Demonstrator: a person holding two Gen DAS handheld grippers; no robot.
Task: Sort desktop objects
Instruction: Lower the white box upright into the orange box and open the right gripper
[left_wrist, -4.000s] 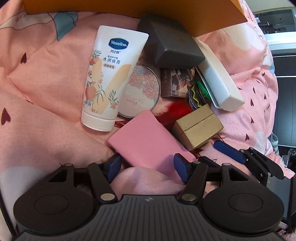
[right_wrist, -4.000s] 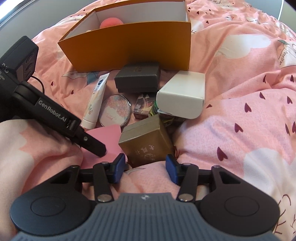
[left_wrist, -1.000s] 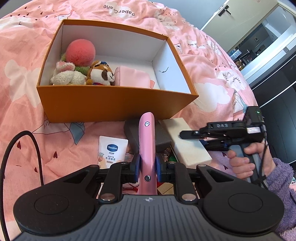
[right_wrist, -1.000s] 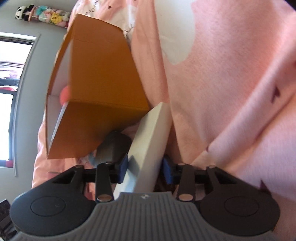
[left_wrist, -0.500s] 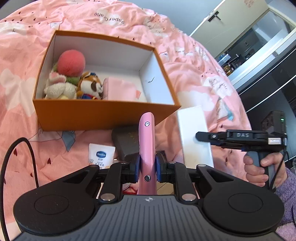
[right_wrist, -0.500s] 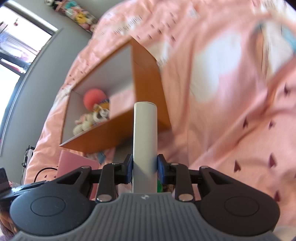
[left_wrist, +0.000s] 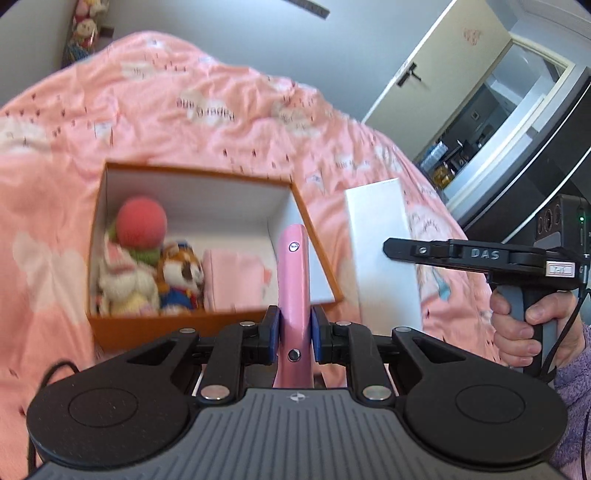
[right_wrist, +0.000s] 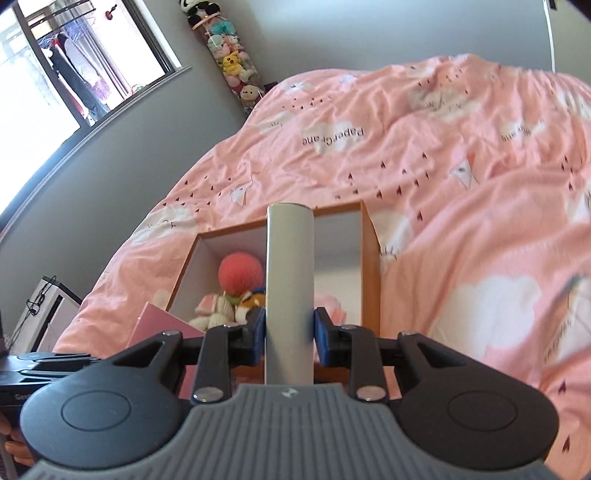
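Two tools are loaded. The left tool (left_wrist: 293, 334) pinches a pink case (left_wrist: 291, 280) edge-on, its jaws nearly closed; the right tool (right_wrist: 289, 341) clamps a white box (right_wrist: 290, 291) standing on end. Both loads hang above the near wall of the orange box (left_wrist: 155, 326), which holds plush toys (left_wrist: 147, 266). Tall, narrow loads gripped low could pivot or slip out, I judge, or collide if lowered together. Both tools tilt downward toward the orange box; the hand (left_wrist: 524, 332) grips its handle right of it.
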